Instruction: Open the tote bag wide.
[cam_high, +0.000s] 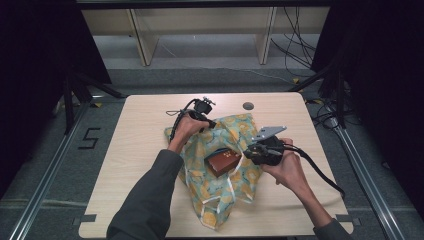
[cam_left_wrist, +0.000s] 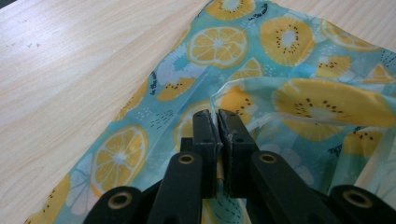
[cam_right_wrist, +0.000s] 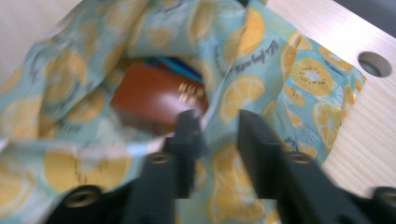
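A teal bag printed with yellow citrus slices (cam_high: 220, 190) lies on the wooden table (cam_high: 140, 135), its mouth held up. A brown box (cam_high: 223, 161) with gold print sits in the opening. My left gripper (cam_high: 210, 122) is at the bag's far rim. In the left gripper view its jaws (cam_left_wrist: 217, 116) are shut on a thin edge of the bag (cam_left_wrist: 289, 98). My right gripper (cam_high: 248, 152) hovers just right of the box. In the right gripper view its jaws (cam_right_wrist: 217, 119) stand apart and grip nothing, pointing at the box (cam_right_wrist: 154, 95) inside the bag (cam_right_wrist: 299, 79). This view is blurred.
A round cable hole (cam_high: 248, 106) lies in the table behind the bag, also in the right gripper view as the hole (cam_right_wrist: 374, 64). Something blue (cam_right_wrist: 180, 65) lies behind the box inside the bag. White handles (cam_high: 227, 187) trail toward the near edge.
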